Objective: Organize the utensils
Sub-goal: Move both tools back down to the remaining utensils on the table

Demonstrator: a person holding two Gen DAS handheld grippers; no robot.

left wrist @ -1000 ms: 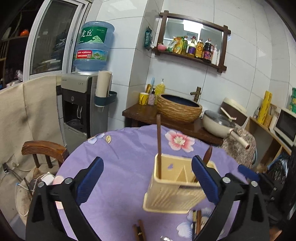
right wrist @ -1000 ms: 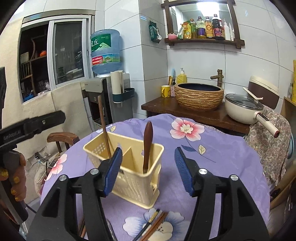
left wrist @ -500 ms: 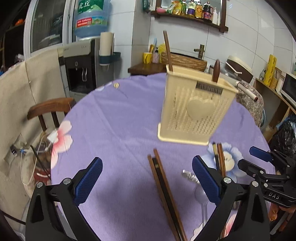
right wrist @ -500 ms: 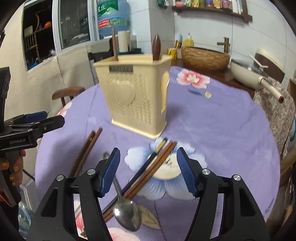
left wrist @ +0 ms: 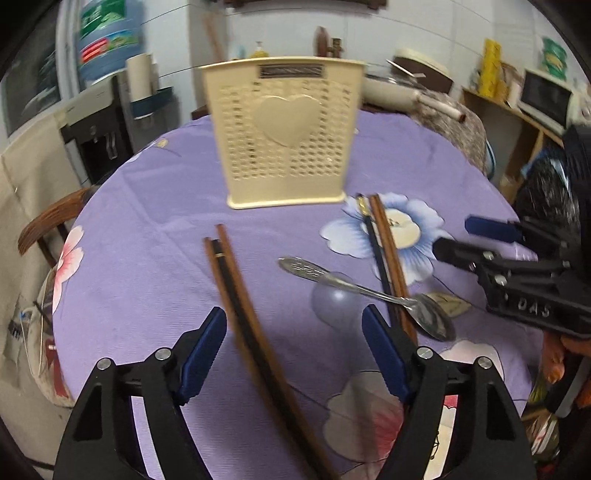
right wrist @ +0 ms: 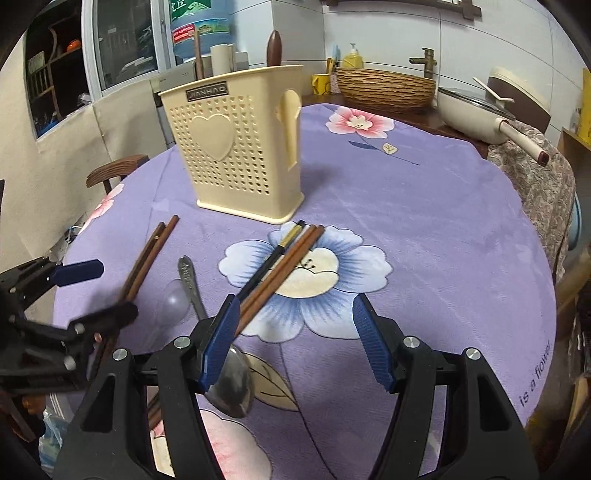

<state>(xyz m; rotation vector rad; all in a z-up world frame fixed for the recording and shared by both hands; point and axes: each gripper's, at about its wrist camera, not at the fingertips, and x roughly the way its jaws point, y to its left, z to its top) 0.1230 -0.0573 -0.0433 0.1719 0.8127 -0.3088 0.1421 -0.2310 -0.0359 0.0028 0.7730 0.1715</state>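
Grippers over loose utensils.
Left gripper (left wrist: 293,350) jaws, just narrowing, straddle chopsticks (left wrist: 236,295) unpressed; right gripper (right wrist: 295,338) parted, empty, beside spoon (right wrist: 229,384).

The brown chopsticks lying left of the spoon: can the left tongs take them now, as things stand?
Probably yes. The left tongs have been closing but are open, with the brown chopsticks running between the blue pads, untouched. The spoon lies to the side, not across them.

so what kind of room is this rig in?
Looks like a home kitchen or dining corner: a water dispenser bottle, a lidded pan on the side counter, and a microwave.
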